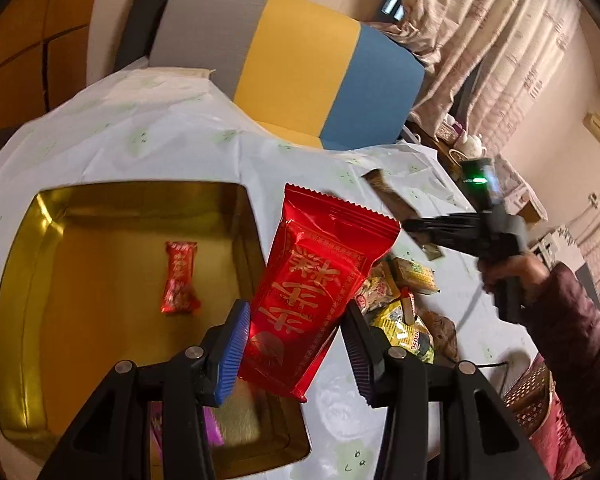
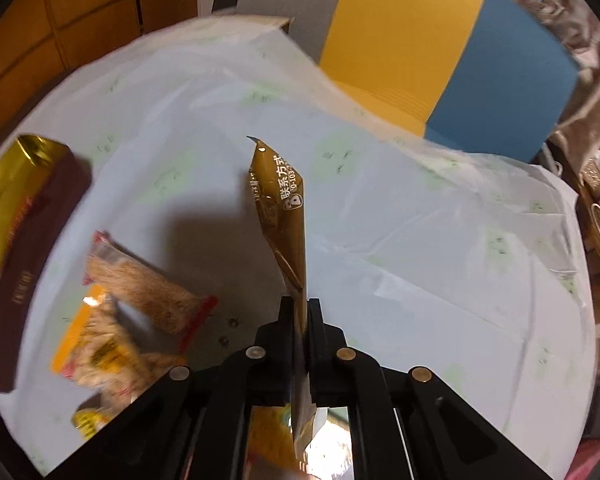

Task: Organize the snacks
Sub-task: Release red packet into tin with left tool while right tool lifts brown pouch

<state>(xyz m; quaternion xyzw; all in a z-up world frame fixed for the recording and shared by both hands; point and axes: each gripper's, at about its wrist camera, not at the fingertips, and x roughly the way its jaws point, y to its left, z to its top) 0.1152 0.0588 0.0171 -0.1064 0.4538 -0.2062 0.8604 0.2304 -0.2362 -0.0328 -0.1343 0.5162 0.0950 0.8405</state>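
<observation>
A: Your left gripper (image 1: 296, 344) grips the red packet (image 1: 312, 292), lifted at frame centre over the gold tin's (image 1: 24, 264) right rim.

B: And inside the tin?

A: A small red candy (image 1: 180, 278), left of centre.

B: Your right gripper (image 2: 300, 312) is clamped on the brown sachet (image 2: 284, 216). The snack pile (image 2: 128, 320), lower left, looks blurred; probably crackers.

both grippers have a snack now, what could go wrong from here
1. The left gripper holds the red packet only by its lower part, over the gold tin's rim; it could tip outside.
2. The right gripper pinches the thin brown sachet at one end; it may slip.
</observation>
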